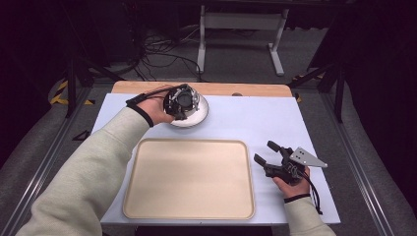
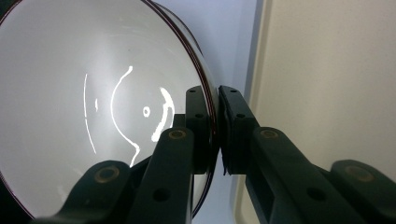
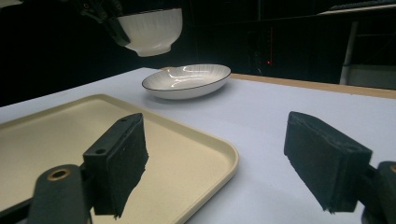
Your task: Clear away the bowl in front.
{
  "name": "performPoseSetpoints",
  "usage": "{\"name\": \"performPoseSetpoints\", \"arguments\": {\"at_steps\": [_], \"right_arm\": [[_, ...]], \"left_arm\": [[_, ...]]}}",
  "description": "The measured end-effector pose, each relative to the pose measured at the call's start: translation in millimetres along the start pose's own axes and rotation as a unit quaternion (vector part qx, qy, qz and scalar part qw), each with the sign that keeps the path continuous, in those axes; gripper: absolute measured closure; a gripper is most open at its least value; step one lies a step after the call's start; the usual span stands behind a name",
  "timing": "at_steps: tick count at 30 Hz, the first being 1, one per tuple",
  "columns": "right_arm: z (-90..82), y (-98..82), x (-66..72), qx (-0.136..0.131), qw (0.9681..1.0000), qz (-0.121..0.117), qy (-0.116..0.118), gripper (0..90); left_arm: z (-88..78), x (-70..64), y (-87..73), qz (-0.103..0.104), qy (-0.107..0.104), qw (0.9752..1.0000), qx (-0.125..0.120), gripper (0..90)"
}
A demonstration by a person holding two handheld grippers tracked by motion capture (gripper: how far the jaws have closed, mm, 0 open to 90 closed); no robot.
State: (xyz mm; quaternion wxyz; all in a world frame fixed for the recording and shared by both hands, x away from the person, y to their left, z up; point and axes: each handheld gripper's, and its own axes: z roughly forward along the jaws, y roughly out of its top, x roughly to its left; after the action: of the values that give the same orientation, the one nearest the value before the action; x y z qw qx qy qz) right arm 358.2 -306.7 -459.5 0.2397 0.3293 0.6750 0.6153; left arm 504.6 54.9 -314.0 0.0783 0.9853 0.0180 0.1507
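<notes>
Left gripper [image 2: 215,126] pinches the bowl [image 2: 93,102] rim.
Bowl hangs above the plate [image 3: 187,81] — right gripper [image 3: 233,161] gapes wide, empty, beside the tray [image 3: 205,154].

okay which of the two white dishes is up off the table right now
The deeper white bowl: the left gripper has its fingers clamped on its rim and holds it in the air. The shallow white plate rests on the table below it.
</notes>
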Motion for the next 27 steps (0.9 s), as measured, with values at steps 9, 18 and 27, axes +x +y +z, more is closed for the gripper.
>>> {"name": "performPoseSetpoints", "arguments": {"at_steps": [9,18,27], "right_arm": [[0.2,0.1,0.1,0.002,1.0,-0.001,0.0,21.7],[0.4,0.2,0.2,0.003,1.0,-0.002,0.0,21.8],[0.6,0.3,0.3,0.004,1.0,-0.003,0.002,21.9]], "left_arm": [[-16.6,-14.7,3.9,0.011,-0.004,0.9999,-0.001,83.7],[-31.4,-32.6,5.6,0.012,-0.014,0.9998,0.0,83.7],[-44.5,-47.0,8.4,0.016,-0.019,0.9997,0.003,83.6]]}}
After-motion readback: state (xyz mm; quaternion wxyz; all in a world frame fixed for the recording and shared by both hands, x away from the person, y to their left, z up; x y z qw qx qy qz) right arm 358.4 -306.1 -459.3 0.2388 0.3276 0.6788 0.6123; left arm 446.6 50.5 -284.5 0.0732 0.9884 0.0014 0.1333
